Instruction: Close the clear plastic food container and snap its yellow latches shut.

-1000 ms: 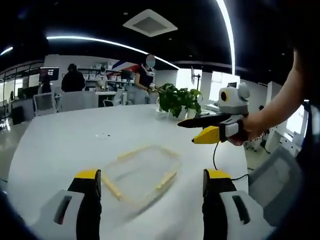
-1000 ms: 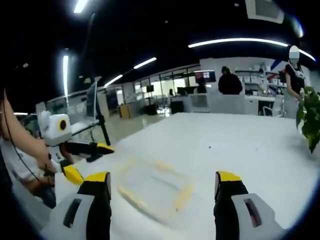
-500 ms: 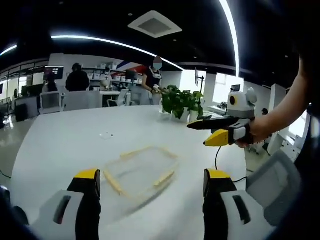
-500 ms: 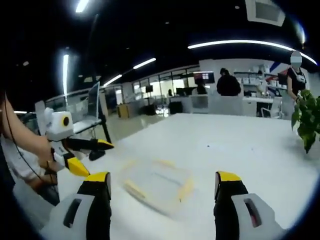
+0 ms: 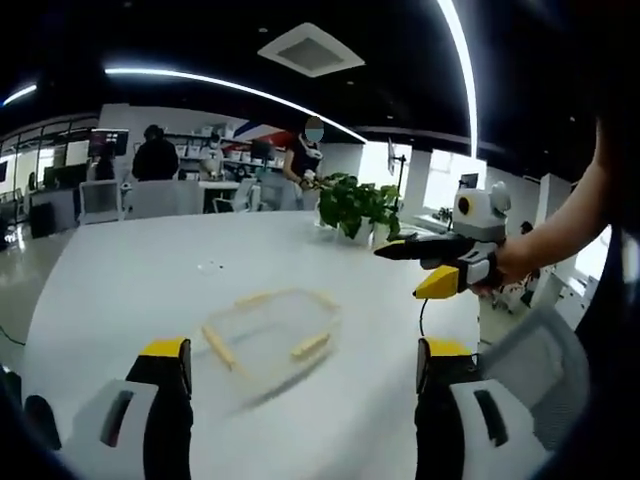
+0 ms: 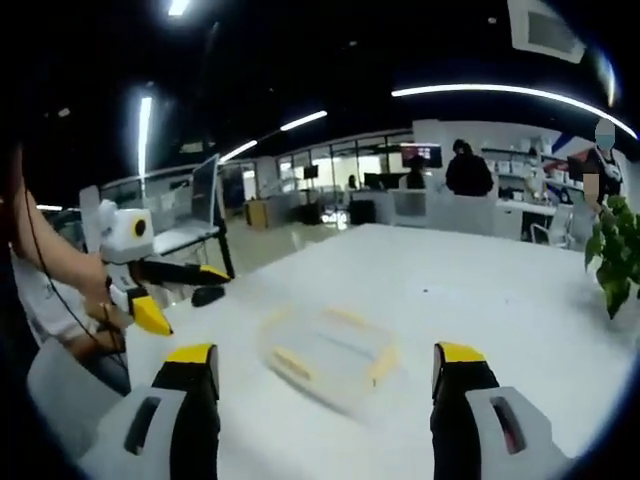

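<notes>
A clear plastic food container [image 5: 268, 332] with yellow latches lies flat on the white table [image 5: 130, 280], lid on top. My left gripper [image 5: 298, 370] is open, its yellow-tipped jaws wide apart, a little short of the container and above the table. The right gripper [image 5: 428, 265], held in a hand, hangs open in the air to the container's right. In the right gripper view the container [image 6: 325, 350] sits blurred ahead of my open right gripper [image 6: 325, 370], and the left gripper [image 6: 180, 290] hovers open at the left in a person's hand.
A potted green plant [image 5: 358, 205] stands on the far side of the table; it shows as the plant [image 6: 615, 255] at the right edge. Desks, chairs and people fill the office behind. A grey chair back [image 5: 540, 360] is at the right.
Both views have drawn back and shifted slightly, so the container looks a bit smaller and farther. The container has not visibly moved; both grippers stay open.
</notes>
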`<act>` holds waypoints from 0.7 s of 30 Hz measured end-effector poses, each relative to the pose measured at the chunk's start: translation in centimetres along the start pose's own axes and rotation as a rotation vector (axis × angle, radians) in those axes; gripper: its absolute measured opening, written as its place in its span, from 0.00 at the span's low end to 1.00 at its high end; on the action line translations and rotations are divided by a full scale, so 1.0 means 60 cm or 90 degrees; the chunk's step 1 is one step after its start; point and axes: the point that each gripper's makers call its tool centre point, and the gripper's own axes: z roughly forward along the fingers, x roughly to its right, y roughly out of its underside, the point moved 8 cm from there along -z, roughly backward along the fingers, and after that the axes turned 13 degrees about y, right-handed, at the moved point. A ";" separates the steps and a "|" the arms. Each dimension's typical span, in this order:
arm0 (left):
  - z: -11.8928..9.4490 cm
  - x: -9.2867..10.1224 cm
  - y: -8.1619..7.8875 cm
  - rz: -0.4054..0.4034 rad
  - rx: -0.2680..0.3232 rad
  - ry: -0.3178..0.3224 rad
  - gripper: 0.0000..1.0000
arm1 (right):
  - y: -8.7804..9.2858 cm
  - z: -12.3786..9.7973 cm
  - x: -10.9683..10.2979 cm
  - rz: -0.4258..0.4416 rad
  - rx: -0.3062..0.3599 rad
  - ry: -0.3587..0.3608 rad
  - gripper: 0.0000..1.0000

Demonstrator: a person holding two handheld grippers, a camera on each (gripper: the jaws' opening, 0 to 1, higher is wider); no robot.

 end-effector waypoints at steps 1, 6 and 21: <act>-0.003 0.002 0.000 -0.002 0.003 -0.001 0.94 | 0.001 -0.003 -0.001 0.002 0.000 0.000 0.89; -0.024 0.017 0.000 -0.017 0.014 -0.010 0.94 | 0.004 -0.024 -0.002 0.015 0.005 0.009 0.88; -0.055 0.054 0.016 -0.024 0.034 -0.028 0.96 | 0.010 -0.094 0.020 0.047 0.024 0.048 0.86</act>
